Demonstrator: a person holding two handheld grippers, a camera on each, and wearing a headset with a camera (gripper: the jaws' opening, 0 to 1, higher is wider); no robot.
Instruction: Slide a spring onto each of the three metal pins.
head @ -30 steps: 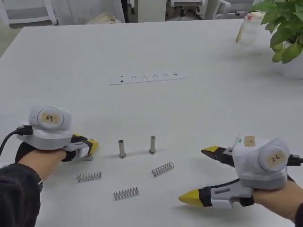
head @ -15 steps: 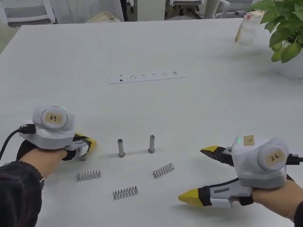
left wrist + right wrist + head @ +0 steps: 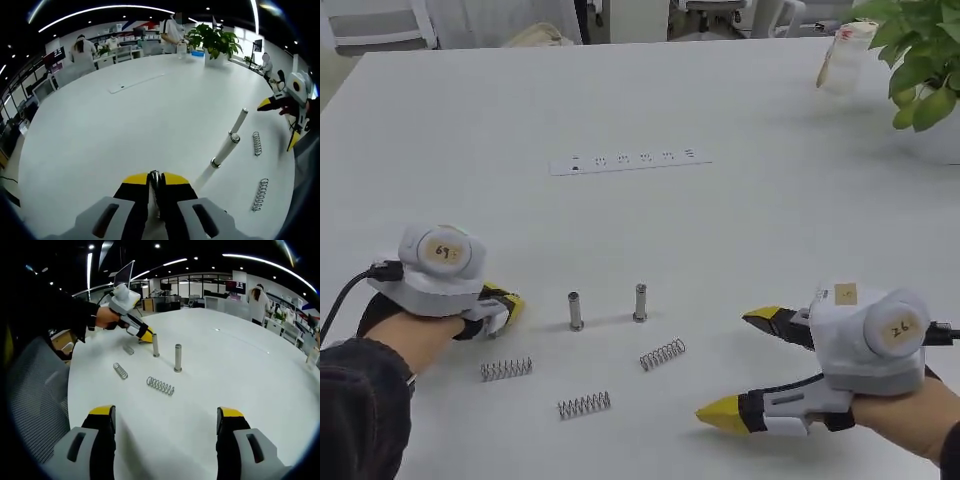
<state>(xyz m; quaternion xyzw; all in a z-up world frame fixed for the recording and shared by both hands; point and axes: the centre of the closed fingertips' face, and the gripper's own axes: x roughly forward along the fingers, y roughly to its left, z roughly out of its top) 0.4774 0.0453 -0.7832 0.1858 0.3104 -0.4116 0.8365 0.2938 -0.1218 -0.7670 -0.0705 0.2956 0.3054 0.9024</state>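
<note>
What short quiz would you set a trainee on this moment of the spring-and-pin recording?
1. True or false: the right claw is open and holds nothing.
2. How many springs lie loose on the table?
3. The left claw is shut on: A) a spring; B) a metal pin; C) nothing.

Key: 1 true; 2 three; 3 B.

Your bench, counted
You have three springs [image 3: 507, 369] [image 3: 584, 405] [image 3: 662, 354], two pins [image 3: 576, 311] [image 3: 640, 302] standing, a third pin [image 3: 155, 181] gripped, one power strip [image 3: 625, 160], one plant [image 3: 920, 50].
</note>
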